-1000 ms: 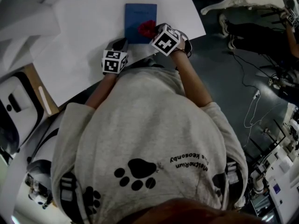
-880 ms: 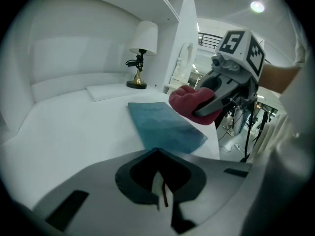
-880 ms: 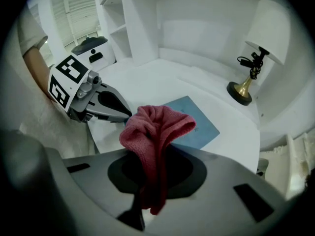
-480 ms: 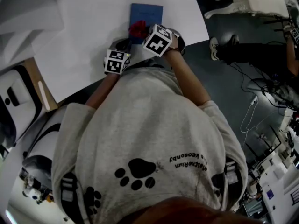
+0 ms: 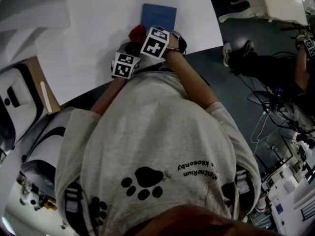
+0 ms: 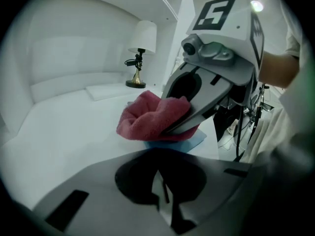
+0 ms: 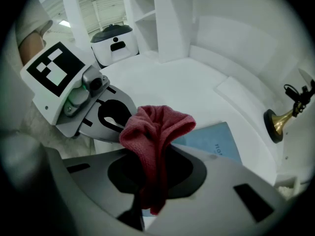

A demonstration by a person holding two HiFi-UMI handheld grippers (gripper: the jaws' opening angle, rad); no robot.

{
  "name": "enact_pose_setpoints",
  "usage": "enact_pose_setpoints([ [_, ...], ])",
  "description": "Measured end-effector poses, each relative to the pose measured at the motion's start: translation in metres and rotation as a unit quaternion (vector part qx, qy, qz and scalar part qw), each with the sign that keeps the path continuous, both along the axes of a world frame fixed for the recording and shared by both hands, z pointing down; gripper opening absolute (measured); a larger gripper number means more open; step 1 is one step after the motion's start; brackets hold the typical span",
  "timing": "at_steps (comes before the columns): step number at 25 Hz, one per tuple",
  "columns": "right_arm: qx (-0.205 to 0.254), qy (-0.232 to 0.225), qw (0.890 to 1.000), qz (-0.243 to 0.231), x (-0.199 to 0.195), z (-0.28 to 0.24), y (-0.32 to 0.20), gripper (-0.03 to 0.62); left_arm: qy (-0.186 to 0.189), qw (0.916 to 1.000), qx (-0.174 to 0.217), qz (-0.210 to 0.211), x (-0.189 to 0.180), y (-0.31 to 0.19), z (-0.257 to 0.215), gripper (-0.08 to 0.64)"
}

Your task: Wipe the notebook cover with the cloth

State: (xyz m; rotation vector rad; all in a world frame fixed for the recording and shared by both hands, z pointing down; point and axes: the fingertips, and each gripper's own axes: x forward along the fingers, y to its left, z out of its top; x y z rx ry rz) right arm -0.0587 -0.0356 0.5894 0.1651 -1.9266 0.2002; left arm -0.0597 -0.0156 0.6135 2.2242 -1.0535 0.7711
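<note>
A blue notebook (image 5: pixel 158 16) lies flat on the white table (image 5: pixel 88 38). My right gripper (image 5: pixel 143 35) is shut on a bunched red cloth (image 5: pixel 136 32), which sits at the notebook's near left corner. In the right gripper view the cloth (image 7: pixel 155 132) hangs from the right gripper (image 7: pixel 153 191), with the notebook (image 7: pixel 216 141) just beyond it. My left gripper (image 5: pixel 129 49) rests close beside the right one, on the table. Its jaws (image 6: pixel 160 188) look shut with nothing in them. From the left gripper view the cloth (image 6: pixel 152 122) rests on the notebook's edge (image 6: pixel 192 141).
A brass desk lamp with a white shade (image 6: pixel 139 58) stands at the table's far side. White shelving rises behind it. A white machine (image 7: pixel 114 43) stands beyond the table's left end. Cables and another person's legs (image 5: pixel 266 63) are on the dark floor to the right.
My right gripper has dragged the cloth leftward over the notebook cover, from its near right part to its near left corner. The left gripper has stayed about where it was.
</note>
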Motion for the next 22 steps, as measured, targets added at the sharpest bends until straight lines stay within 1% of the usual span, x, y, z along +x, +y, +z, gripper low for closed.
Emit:
enact_pose_setpoints([
  [5, -0.015, 0.020, 1.000, -0.010, 0.009, 0.015, -0.003, 0.072, -0.004, 1.0000, 0.000, 0.002, 0.010, -0.008, 0.002, 0.012],
  [10, -0.022, 0.028, 0.999, -0.007, 0.016, 0.015, -0.005, 0.072, -0.005, 1.0000, 0.000, 0.002, 0.012, -0.009, 0.001, 0.012],
  [22, -0.030, 0.038, 0.998, 0.047, 0.069, 0.013, -0.001, 0.072, -0.008, 1.0000, 0.003, 0.001, 0.012, -0.011, 0.002, 0.012],
])
